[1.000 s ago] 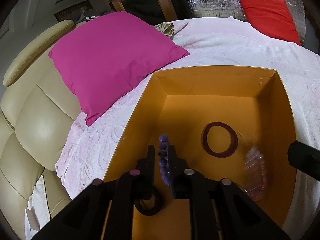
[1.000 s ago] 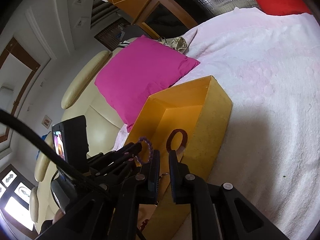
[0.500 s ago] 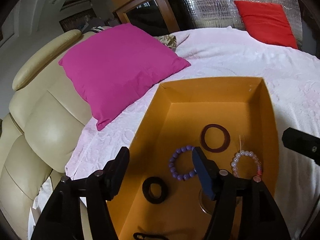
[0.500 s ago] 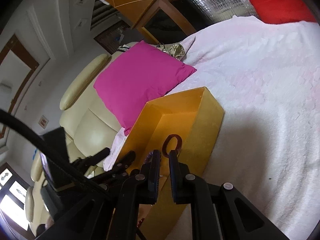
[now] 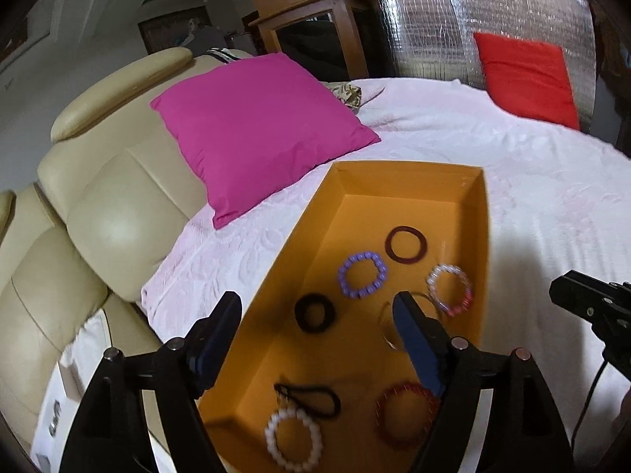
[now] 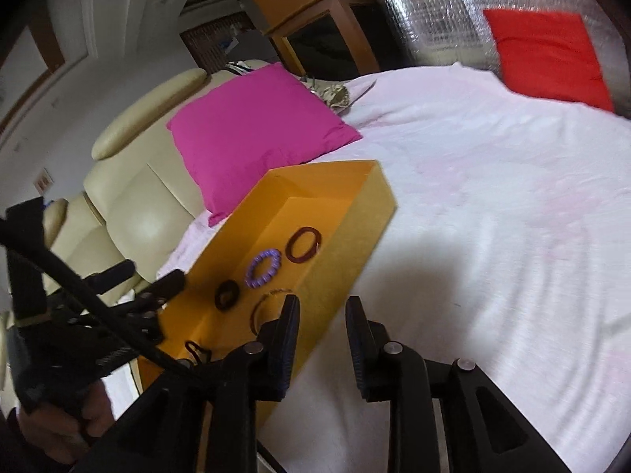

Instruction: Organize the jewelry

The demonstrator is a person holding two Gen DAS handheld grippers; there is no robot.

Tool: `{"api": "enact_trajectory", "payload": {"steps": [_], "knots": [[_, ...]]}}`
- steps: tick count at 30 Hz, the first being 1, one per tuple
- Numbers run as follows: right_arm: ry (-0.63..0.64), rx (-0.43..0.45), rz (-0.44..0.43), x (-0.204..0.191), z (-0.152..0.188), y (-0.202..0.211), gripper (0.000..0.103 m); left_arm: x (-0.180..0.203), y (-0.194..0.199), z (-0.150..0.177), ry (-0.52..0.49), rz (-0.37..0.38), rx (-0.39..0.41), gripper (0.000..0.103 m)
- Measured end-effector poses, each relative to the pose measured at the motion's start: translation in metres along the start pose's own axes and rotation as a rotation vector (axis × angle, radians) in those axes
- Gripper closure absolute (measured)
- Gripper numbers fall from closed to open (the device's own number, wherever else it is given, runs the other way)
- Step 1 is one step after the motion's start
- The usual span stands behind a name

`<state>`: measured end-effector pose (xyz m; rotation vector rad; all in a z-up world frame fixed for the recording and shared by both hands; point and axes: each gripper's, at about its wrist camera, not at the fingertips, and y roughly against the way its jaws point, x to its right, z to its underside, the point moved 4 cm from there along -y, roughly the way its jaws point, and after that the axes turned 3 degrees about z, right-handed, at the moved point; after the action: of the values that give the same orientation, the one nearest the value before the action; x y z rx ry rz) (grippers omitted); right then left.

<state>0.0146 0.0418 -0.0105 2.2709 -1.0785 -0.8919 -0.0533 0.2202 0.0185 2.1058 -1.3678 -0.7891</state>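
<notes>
The left gripper (image 5: 315, 327) angles downward over the orange box (image 5: 483, 236); its jaws are opening wide with nothing between them. Just beyond them, on the box floor, lie the purple bead bracelet (image 5: 362, 274), a dark red bangle (image 5: 406, 244), a black ring (image 5: 314, 312) and a pale bead bracelet (image 5: 450, 289). The right gripper (image 6: 321, 329) tilts down above the box's right wall (image 6: 347, 260); its jaws are opening, a narrow gap, empty. To the right of those jaws the white bed cover (image 6: 512, 216) spreads bare; a pink cushion (image 5: 256, 134) sits beyond the box's far-left corner.
</notes>
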Motion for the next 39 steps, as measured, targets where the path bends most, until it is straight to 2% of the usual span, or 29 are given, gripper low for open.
{"api": "enact_trajectory", "payload": {"steps": [4,6,8,9,11,13,20,27,30,33,39], "knots": [[0.025,0.024,0.042,-0.003,0.007,0.035,0.075,-0.004,0.035,0.010,0.026,0.007,0.043,0.022],[0.033,0.045,0.058,-0.007,0.012,0.056,0.068,-0.007,0.052,0.015,0.049,-0.009,0.056,0.017],[0.049,0.059,0.075,-0.015,0.017,0.075,0.055,-0.008,0.069,0.019,0.049,-0.047,0.073,0.015],[0.062,0.066,0.079,-0.019,0.021,0.085,0.054,-0.009,0.074,0.020,0.046,-0.056,0.083,0.015],[0.104,0.074,0.101,-0.030,0.028,0.104,0.053,-0.011,0.092,0.024,0.042,-0.063,0.109,0.015],[0.135,0.080,0.133,-0.040,0.035,0.122,0.053,-0.014,0.108,0.027,0.052,-0.037,0.122,0.015],[0.182,0.096,0.197,-0.072,0.054,0.172,0.049,-0.027,0.165,0.034,0.083,-0.018,0.207,0.015],[0.195,0.117,0.217,-0.103,0.066,0.211,0.048,-0.038,0.211,0.047,0.076,-0.014,0.260,0.015],[0.202,0.131,0.232,-0.114,0.069,0.222,0.047,-0.039,0.227,0.054,0.048,-0.001,0.278,0.015],[0.199,0.133,0.239,-0.122,0.072,0.228,0.046,-0.040,0.242,0.061,0.035,-0.019,0.301,0.015],[0.193,0.132,0.260,-0.129,0.076,0.231,0.045,-0.055,0.253,0.064,0.061,-0.037,0.307,0.014]]}}
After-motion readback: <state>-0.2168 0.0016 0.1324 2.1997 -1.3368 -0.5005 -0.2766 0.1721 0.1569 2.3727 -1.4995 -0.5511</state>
